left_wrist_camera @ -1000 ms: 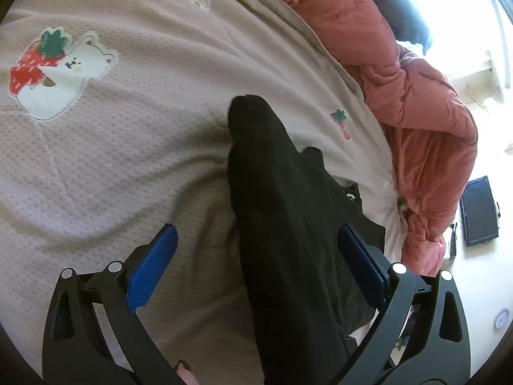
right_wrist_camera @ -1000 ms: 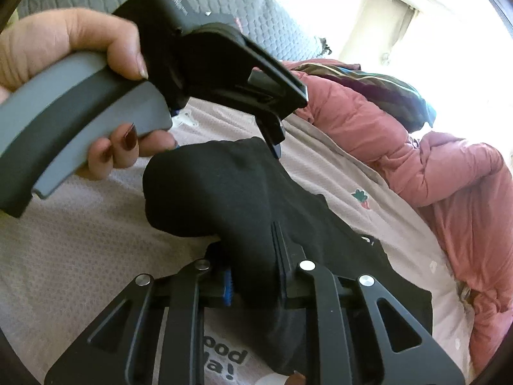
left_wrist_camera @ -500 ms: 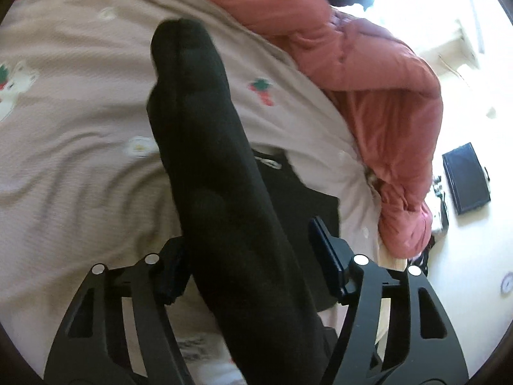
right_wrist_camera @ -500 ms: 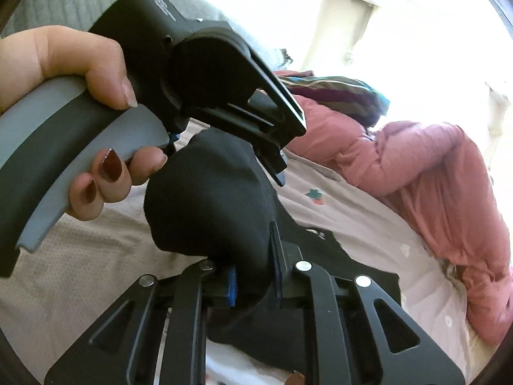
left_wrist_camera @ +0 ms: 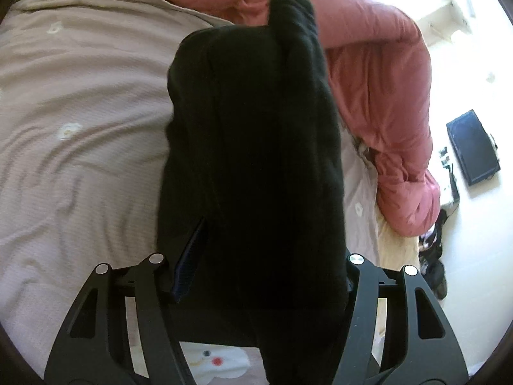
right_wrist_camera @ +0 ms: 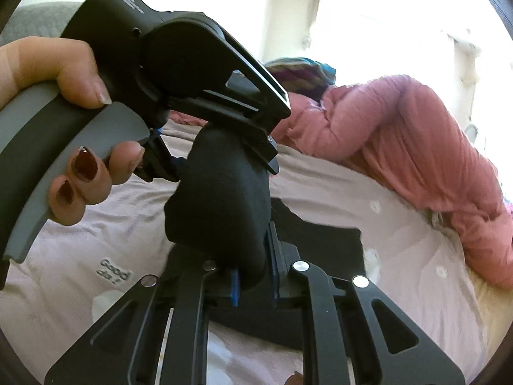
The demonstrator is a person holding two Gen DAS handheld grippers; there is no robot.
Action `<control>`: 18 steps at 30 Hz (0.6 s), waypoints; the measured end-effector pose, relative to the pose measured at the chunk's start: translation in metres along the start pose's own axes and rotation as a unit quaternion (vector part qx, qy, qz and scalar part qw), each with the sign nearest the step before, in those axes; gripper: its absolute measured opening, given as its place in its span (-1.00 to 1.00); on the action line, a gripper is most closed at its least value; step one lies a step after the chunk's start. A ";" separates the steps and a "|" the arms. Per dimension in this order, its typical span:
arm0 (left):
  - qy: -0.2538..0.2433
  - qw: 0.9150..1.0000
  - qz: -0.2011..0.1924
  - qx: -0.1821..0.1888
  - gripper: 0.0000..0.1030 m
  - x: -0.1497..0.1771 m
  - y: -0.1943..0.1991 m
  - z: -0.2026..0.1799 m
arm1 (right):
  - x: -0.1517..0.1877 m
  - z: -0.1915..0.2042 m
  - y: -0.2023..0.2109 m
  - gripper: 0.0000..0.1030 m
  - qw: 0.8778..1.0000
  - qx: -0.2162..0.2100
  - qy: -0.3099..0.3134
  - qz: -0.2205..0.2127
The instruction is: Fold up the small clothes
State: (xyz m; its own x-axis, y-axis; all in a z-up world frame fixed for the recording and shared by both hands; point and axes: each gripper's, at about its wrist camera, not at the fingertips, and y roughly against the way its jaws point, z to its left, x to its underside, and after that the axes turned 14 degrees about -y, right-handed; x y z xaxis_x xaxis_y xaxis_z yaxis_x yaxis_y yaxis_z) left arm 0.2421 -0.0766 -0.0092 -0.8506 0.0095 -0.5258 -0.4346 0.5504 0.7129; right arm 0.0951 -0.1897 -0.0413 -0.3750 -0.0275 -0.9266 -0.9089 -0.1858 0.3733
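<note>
Spanning the gap between both claws, a black garment [right_wrist_camera: 221, 205] is clamped by the right claw [right_wrist_camera: 253, 276] and raised above the bed [right_wrist_camera: 400, 243]. More black cloth [left_wrist_camera: 253, 147] fills the left claw [left_wrist_camera: 263, 256], seemingly gripped there. A pink duvet [left_wrist_camera: 378, 96] is seen beyond both claws.

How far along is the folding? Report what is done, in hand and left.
Done: nothing on the bed looks finished as a fold. In hand: the black sock is held off the bedsheet, the right gripper shut on one end and the left gripper closing around the other. Left: doubling it over, laying it down, then the black garment lying flat on the sheet.
</note>
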 end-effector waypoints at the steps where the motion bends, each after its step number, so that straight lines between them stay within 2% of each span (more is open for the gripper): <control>1: -0.008 1.000 0.003 -0.003 0.05 0.001 -0.005 -0.007 | 0.002 -0.006 0.001 -0.76 1.000 0.003 -0.006 0.002; 5: -0.020 1.000 0.014 -0.018 0.06 0.006 -0.026 -0.026 | 0.009 -0.028 -0.001 -0.76 0.999 0.010 -0.030 0.020; 8: -0.028 0.999 0.025 -0.022 0.27 0.012 -0.043 -0.036 | 0.014 -0.046 -0.009 -0.76 0.997 0.007 -0.065 0.050; 9: -0.035 0.999 0.028 -0.018 0.40 0.016 -0.046 -0.038 | 0.018 -0.057 -0.014 -0.76 0.993 0.006 -0.092 0.073; 10: -0.040 0.999 0.027 -0.010 0.44 0.020 -0.046 -0.040 | 0.022 -0.070 -0.020 -0.76 0.988 0.001 -0.123 0.095; 13: -0.038 0.999 0.008 0.017 0.44 0.032 -0.041 -0.040 | 0.034 -0.110 -0.035 -0.75 0.966 -0.021 -0.213 0.146; 15: -0.049 0.999 -0.007 -0.009 0.44 0.040 -0.034 -0.036 | 0.040 -0.130 -0.039 -0.74 0.947 -0.052 -0.269 0.165; 18: -0.051 0.997 -0.011 -0.048 0.44 0.048 -0.033 -0.030 | 0.042 -0.139 -0.034 -0.54 0.941 -0.054 -0.289 0.166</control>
State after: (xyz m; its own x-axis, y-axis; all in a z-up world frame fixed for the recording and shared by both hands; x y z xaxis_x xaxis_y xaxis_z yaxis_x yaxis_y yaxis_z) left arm 0.2069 -0.1191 -0.0441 -0.8075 0.0861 -0.5836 -0.4837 0.4697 0.7385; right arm 0.1352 -0.3210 -0.0995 -0.7003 0.4308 -0.5691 -0.7117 -0.3608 0.6027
